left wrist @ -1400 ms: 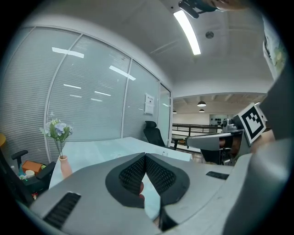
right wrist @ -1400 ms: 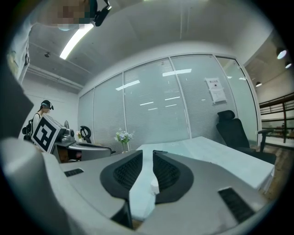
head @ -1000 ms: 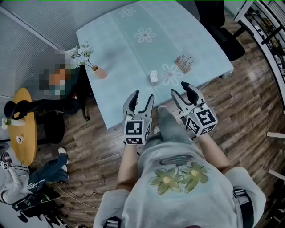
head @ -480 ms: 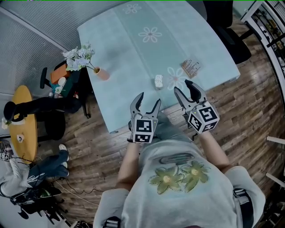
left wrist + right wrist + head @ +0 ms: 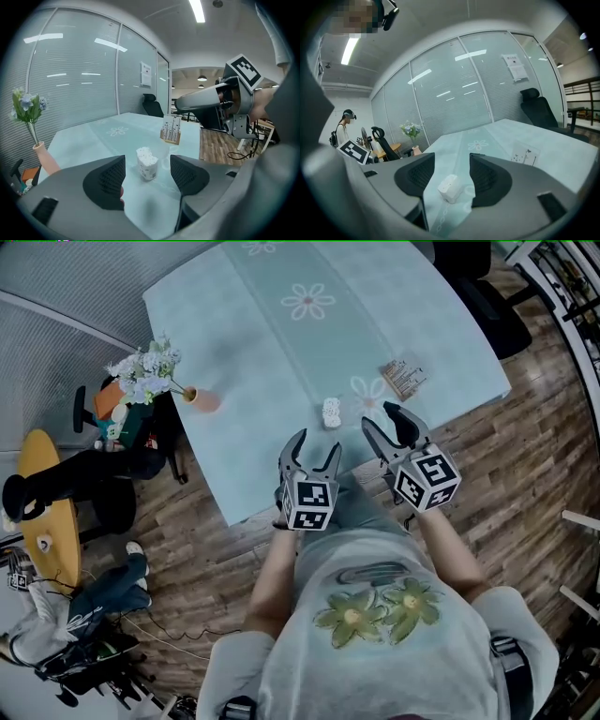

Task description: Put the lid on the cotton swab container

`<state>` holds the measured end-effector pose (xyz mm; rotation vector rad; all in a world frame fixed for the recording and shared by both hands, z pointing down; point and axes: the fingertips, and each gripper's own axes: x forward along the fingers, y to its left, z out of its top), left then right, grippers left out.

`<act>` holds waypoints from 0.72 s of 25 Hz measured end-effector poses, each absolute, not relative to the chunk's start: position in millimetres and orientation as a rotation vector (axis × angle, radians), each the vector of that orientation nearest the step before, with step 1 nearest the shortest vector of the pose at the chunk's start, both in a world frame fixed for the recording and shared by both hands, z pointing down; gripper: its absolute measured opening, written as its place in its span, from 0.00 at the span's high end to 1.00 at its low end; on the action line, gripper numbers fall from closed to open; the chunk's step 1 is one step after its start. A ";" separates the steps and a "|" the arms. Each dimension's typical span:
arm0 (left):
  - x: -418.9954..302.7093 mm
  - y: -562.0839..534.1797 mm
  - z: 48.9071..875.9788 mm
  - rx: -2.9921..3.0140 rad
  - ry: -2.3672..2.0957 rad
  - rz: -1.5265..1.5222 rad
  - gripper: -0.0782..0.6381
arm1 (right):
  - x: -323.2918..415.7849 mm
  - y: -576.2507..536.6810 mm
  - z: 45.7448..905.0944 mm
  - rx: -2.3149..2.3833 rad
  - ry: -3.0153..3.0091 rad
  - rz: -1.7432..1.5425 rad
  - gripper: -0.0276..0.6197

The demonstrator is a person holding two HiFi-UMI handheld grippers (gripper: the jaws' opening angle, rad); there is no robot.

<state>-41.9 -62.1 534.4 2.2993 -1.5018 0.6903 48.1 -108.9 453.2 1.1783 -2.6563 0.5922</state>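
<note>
- While it is held at the near edge of the worktop (image 5: pixel 262 343), the left tool (image 5: pixel 314 444) is seen with its jaws spread wide, and nothing is gripped between them.
- Just beside it, the right tool (image 5: pixel 380 418) is held a little further forward, over the same near edge; its jaws are likewise spread wide and nothing is clamped in them.
- Both marker cubes are turned up towards the head camera, close to the person's pale shirt, on which two flowers are printed.
- Just beyond the tips of both tools, the cotton swab container (image 5: pixel 330 412) is stood upright on the worktop near its front edge; white swab heads are exposed at its top, so no lid is fitted.
- In the left gripper view the container is framed in the gap between the two pads but lies ahead of them, untouched; in the right gripper view it is likewise framed in the gap, apart from both pads.
- To the right of the container and slightly further back, a small patterned box (image 5: pixel 403 379) is placed near the worktop's right edge; what it is cannot be told.
- Along the left edge, well apart from the container, a peach vase (image 5: pixel 199 398) with pale flowers is set.
- Beyond the far end of the worktop, a dark office chair (image 5: pixel 487 296) and a glass wall with blinds are seen.
</note>
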 end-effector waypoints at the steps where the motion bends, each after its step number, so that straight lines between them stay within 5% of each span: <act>1: -41.9 -64.4 538.8 2.294 -1.496 0.695 0.48 | 46.6 -111.3 456.9 1.172 -2.653 0.605 0.61; 18: -22.8 -85.1 597.3 2.274 -1.358 0.805 0.48 | 38.7 -136.0 510.9 1.139 -2.591 0.821 0.63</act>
